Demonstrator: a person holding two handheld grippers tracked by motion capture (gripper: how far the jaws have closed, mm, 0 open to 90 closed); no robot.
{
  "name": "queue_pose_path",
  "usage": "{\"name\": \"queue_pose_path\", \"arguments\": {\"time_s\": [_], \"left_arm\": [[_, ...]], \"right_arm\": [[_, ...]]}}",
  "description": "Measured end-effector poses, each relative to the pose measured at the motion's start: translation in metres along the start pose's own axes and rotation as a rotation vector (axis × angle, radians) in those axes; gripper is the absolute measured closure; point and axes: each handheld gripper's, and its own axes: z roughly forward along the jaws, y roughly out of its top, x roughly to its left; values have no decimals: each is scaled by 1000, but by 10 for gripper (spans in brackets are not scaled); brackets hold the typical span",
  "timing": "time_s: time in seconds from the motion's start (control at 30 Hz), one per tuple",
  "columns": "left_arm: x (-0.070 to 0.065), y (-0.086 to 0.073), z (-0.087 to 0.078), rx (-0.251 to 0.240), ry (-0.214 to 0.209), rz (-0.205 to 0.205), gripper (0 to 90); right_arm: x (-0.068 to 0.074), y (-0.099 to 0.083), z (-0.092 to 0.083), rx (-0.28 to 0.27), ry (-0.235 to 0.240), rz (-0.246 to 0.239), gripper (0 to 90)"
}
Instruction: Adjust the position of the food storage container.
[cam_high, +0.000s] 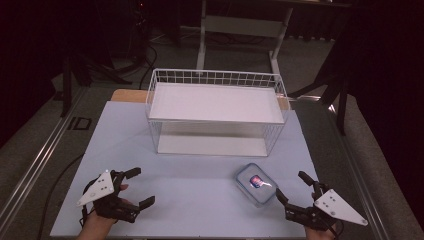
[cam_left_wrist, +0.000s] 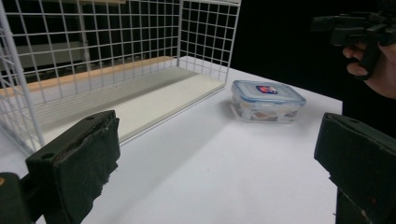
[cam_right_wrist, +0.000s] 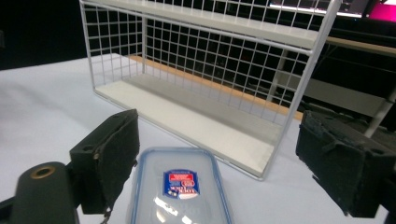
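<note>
Black padded jaws on the right gripper (cam_high: 295, 189) stand wide apart with nothing clasped; in the right gripper view they flank the near end of a clear plastic container (cam_right_wrist: 180, 186) without touching it. The left gripper (cam_high: 141, 187) is likewise released, its two jaws spread over bare tabletop, well to the left of the container.

The container lies flat on the pale table (cam_high: 200, 200), at the near right, just left of the right gripper and in front of the white wire shelf rack (cam_high: 216, 107). It is a low rectangular box with rounded corners, a see-through lid with a bluish rim and a small red and blue label in the lid's middle. The label's print is too small to read. Through the side wall, in the left gripper view, something pale and brownish shows inside, but what it is cannot be made out. In the right gripper view the box's near edge is cut off by the bottom of the frame.

The rack stands toward the far side of the table, with a white upper shelf and a white floor board. The room beyond the table is dark and hard to read.
</note>
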Motion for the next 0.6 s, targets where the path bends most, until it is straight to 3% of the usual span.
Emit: {"name": "queue_pose_path", "arguments": {"time_s": [0.23, 0.33, 0.37, 0.43, 0.5, 0.57, 0.6], "left_arm": [[-2, 0, 0, 7, -4, 13, 12], [-2, 0, 0, 7, -5, 13, 12], [-2, 0, 0, 6, -4, 14, 12], [-2, 1, 0, 5, -7, 11, 12], [-2, 0, 0, 3, -6, 12, 12], [-2, 0, 1, 3, -9, 7, 12], [-3, 0, 1, 7, -10, 10, 12]], "right_arm": [[2, 7, -2, -18, 21, 16, 129], [3, 10, -2, -2, 38, 24, 127], [2, 11, 0, 27, 55, 24, 125], [1, 12, 1, 42, 39, 26, 128], [-1, 12, 0, 40, 113, 37, 137], [-2, 12, 3, 80, 105, 18, 172], [-4, 10, 3, 103, 126, 15, 249]]}}
